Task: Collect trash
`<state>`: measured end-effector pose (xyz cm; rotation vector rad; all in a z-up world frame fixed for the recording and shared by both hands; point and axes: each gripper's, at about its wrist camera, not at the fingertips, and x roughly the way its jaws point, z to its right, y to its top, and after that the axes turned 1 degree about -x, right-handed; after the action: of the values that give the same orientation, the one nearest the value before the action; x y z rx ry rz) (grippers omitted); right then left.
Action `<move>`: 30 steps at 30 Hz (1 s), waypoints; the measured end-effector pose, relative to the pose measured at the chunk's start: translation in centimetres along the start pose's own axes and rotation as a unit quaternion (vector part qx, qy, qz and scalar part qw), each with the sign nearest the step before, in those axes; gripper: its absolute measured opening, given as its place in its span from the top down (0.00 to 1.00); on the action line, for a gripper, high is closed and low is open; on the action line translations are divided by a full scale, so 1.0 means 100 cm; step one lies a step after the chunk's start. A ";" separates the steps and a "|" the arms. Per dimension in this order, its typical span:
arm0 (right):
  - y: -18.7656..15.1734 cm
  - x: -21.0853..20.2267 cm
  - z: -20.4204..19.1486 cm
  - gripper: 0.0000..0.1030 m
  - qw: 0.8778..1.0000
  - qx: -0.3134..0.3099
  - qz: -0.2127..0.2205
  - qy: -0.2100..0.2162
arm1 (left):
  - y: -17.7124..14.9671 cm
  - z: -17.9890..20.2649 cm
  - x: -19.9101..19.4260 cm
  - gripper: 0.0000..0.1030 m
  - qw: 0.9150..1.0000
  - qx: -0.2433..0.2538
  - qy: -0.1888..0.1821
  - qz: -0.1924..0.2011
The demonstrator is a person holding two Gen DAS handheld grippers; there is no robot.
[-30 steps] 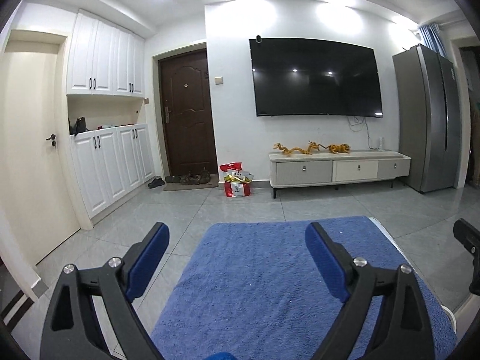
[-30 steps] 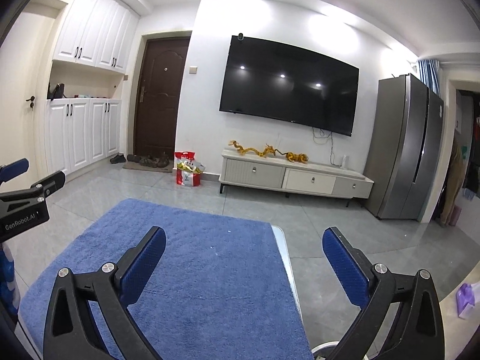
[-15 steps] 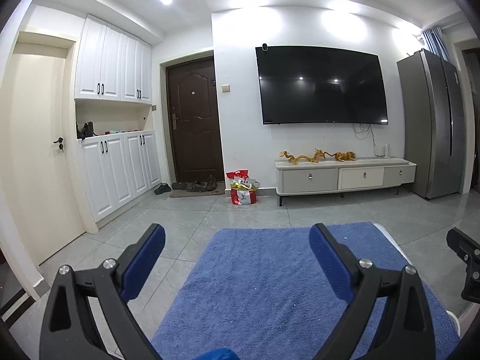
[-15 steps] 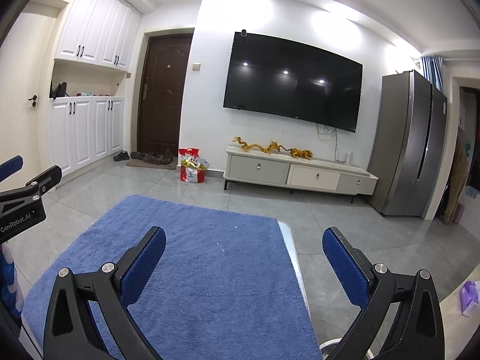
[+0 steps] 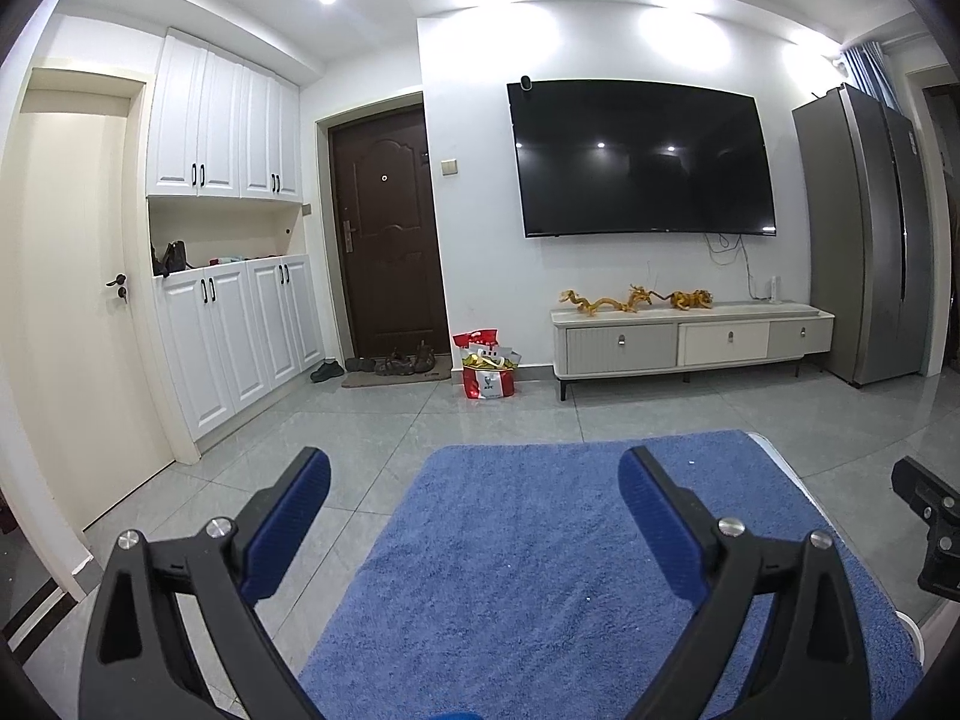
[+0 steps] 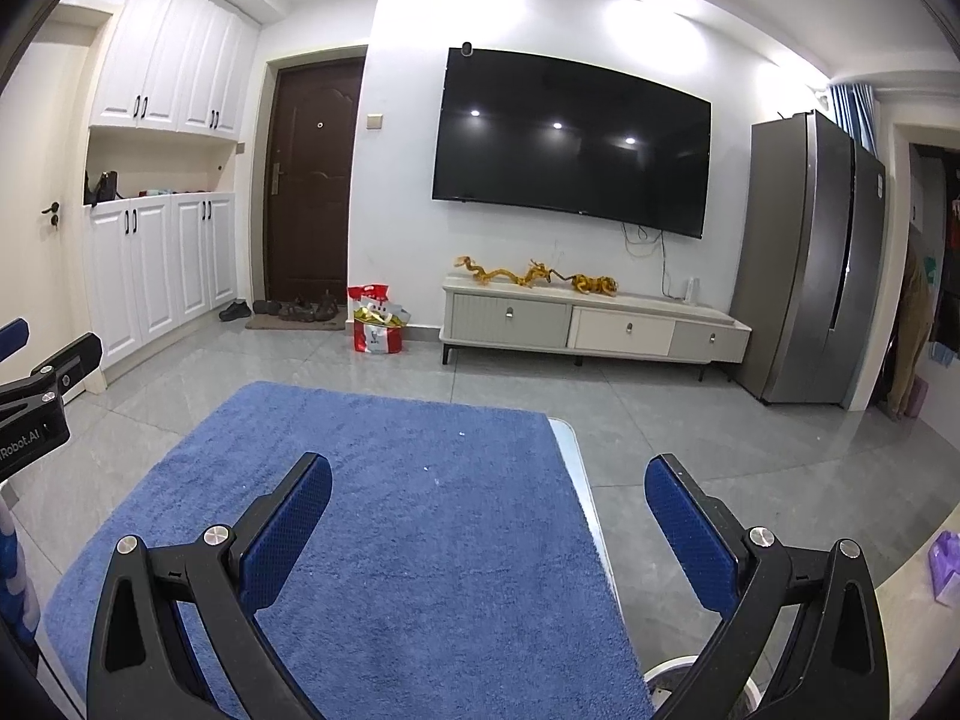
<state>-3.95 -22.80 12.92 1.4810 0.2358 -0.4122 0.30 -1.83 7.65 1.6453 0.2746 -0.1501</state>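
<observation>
No loose trash shows on the blue towel that covers the table in front of me, only tiny white specks. My left gripper hangs open over the towel's left part, with nothing between its blue pads. My right gripper is open too, empty, above the towel near its right edge. A red and white paper bag with yellow stuff in it stands on the floor by the dark door. A small purple item lies on a surface at the far right.
Grey tiled floor surrounds the table. A TV cabinet sits under the wall TV, a tall fridge to its right, white cupboards on the left. Shoes lie by the door. A white round rim shows below the right gripper.
Both views sway only slightly. The grippers stay open and empty over the towel.
</observation>
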 end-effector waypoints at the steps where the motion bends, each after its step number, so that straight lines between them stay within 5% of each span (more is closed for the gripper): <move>1: 0.000 0.000 0.001 0.01 1.000 0.000 -0.001 0.000 | 0.000 0.001 0.001 0.05 1.000 0.001 -0.001 -0.001; 30: 0.000 0.005 0.001 0.01 1.000 0.000 -0.008 -0.002 | -0.007 -0.002 0.002 0.06 1.000 -0.001 -0.016 -0.016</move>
<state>-3.46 -22.93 12.75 1.4797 0.2451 -0.4272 0.30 -1.60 6.91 1.6362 0.2757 -0.1999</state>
